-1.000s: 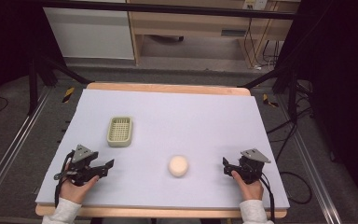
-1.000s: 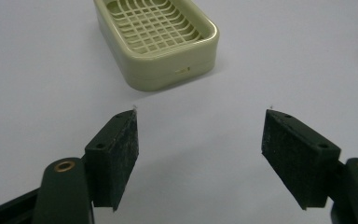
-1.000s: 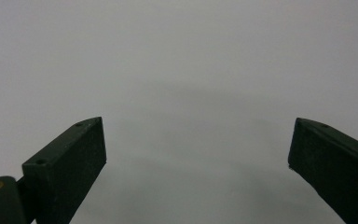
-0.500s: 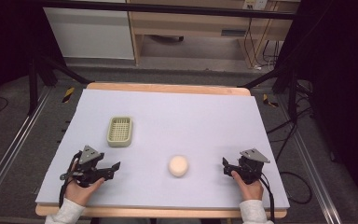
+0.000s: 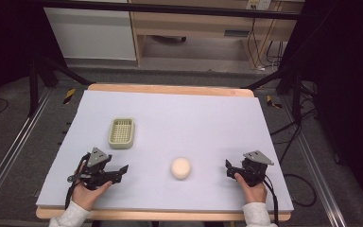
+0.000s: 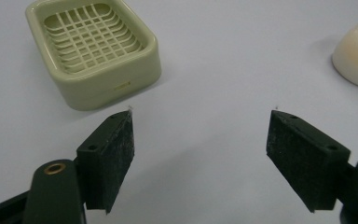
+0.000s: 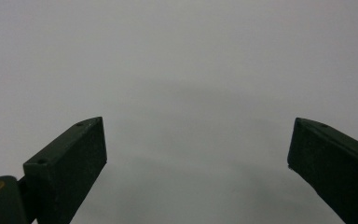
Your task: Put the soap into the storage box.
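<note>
Matte lavender desk (image 5: 208,113): smooth cream domed soap bar (image 5: 180,168) near its front edge; your left gripper (image 5: 123,169), jaws just widening, and right gripper (image 5: 228,169) stand open, empty.

The counter (image 5: 170,90) is a wooden board with a pale lilac-grey sheet (image 5: 194,118) laid over nearly all of it, so bare wood shows only as a thin strip along the far and near edges. Beyond the far edge stands light wooden furniture (image 5: 194,26) with an open shelf, and beside it a white cabinet (image 5: 92,30). The floor (image 5: 23,142) is grey carpet. Metal rails (image 5: 9,156) run along the floor off the left and right edges, and black stand legs (image 5: 42,71) rise near both far corners. Black cables (image 5: 288,137) lie on the floor off the right edge. The sides of the room are dark.
</note>
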Demonstrator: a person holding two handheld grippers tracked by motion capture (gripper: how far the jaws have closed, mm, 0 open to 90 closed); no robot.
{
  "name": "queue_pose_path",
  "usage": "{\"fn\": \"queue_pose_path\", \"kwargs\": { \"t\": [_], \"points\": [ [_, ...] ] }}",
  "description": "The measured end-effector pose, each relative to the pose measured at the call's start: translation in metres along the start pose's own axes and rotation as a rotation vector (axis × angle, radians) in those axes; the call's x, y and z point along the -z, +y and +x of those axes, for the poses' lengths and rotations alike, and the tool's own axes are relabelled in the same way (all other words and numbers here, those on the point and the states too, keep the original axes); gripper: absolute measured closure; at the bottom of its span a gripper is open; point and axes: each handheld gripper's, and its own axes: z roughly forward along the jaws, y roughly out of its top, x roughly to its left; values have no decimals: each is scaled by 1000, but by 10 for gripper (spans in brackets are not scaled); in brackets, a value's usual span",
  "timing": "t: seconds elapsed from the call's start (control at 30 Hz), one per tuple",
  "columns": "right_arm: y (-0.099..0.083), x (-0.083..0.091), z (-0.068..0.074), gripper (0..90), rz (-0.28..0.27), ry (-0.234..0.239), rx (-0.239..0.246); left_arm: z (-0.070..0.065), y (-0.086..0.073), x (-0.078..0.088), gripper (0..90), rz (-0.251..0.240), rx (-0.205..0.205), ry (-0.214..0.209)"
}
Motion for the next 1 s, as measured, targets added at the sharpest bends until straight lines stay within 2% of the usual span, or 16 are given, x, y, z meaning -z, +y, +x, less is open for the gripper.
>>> {"fn": "queue_pose_path", "kwargs": {
  "t": [0.43,0.7,1.0],
  "points": [
    [0,0,-1,49,-4,3,-10,-10,10,-4,230,-9,-12,-17],
    [0,0,-1,49,-4,1,-8,-21,15,-13,231,0,-18,-42],
    [0,0,0,49,-4,2,-8,-37,27,-22,230,3,-44,-69]
  ]
}}
